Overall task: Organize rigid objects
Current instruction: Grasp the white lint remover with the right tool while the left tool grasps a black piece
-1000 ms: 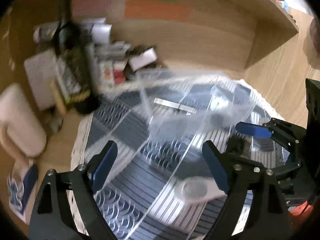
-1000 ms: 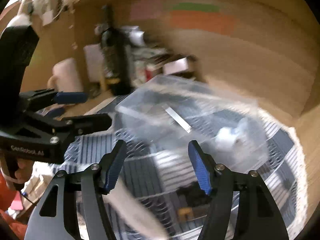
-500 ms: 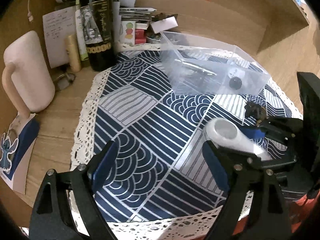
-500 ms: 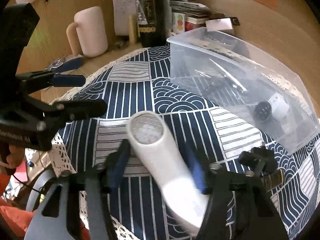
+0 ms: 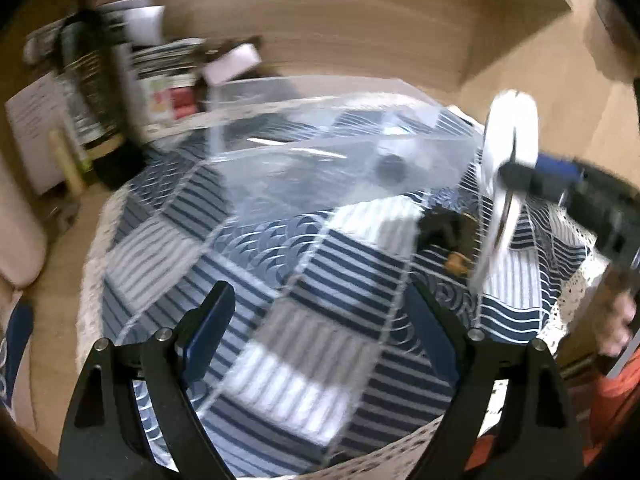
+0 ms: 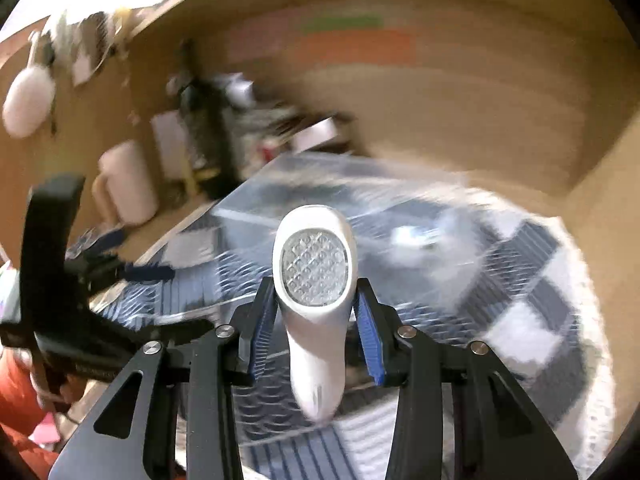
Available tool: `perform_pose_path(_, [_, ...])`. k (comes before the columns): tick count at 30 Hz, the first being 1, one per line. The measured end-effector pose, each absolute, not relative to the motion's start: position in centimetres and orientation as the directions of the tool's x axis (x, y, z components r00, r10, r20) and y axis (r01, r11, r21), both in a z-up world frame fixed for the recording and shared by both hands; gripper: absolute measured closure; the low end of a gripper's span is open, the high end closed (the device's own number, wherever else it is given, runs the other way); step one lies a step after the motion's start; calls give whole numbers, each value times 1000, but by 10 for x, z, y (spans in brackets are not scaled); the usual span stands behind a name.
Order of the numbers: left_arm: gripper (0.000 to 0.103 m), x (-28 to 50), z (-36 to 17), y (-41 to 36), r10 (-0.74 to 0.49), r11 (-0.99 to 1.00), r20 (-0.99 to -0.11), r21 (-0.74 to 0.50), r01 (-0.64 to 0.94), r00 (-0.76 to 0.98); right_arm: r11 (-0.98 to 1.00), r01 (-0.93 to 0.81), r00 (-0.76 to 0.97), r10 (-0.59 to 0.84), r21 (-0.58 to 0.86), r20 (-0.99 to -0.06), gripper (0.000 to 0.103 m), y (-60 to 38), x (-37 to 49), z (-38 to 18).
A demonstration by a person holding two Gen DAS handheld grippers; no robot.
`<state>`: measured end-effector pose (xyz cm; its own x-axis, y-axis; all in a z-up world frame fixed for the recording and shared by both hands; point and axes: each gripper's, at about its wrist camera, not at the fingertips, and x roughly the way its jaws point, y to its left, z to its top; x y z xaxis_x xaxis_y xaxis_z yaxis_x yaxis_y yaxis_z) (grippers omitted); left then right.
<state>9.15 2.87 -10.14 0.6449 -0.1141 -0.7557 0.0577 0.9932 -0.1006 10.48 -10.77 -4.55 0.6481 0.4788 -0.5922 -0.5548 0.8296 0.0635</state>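
My right gripper (image 6: pixel 316 332) is shut on a white handheld device (image 6: pixel 316 280) with a round faceted lens, held up above the patterned cloth. In the left wrist view the device (image 5: pixel 510 148) and the right gripper (image 5: pixel 560 180) are at the right, raised beside the clear plastic box (image 5: pixel 320 148). The box holds a dark round item (image 5: pixel 390 166) and a metal strip; it also shows blurred in the right wrist view (image 6: pixel 360 200). My left gripper (image 5: pixel 320 336) is open and empty, low over the cloth in front of the box. A small dark object (image 5: pixel 444 226) lies on the cloth.
A blue-and-white patterned cloth (image 5: pixel 280 320) covers the wooden desk. At the back left stand a dark bottle (image 5: pixel 92 92), papers and small boxes, and a pink mug (image 6: pixel 128 184). Wooden walls (image 5: pixel 360 40) close the back and right.
My right gripper closed on the white device that lay on the cloth and lifted it up. Both cameras are moving; the views are blurred.
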Motion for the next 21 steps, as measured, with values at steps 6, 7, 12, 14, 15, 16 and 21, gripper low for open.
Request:
perform_pose_path(6, [23,122,-112,-15,-176,983,-797,-115,140,578,887,-455,724,421,80,-546,67,-158,114,-31])
perform_pose_path(7, [29,126,-114,-19,-182,982,-802,-117,150,569,892,-444,730,416,86,-542,67,-164,116,-30])
perform_pose_path(12, [47,153,-119,-43,-203,975,-824,-121,186,529,909,-406,752,391,95,-530,67,-185,126,-28])
perform_pose_path(14, [52,164,-120,-51,-216,971,-831,-127,203,512,909,-404,750,394,104,-531,67,-190,129,-29])
perform_pose_path(15, [53,168,-120,-54,-219,969,-834,-127,210,506,908,-404,748,396,108,-532,67,-191,130,-30])
perform_pose_path(16, [53,171,-122,-57,-226,967,-836,-131,218,500,907,-407,745,401,113,-534,67,-192,131,-31])
perform_pose_path(21, [65,173,-126,-61,-262,957,-832,-158,243,489,898,-422,730,416,121,-543,67,-189,134,-36])
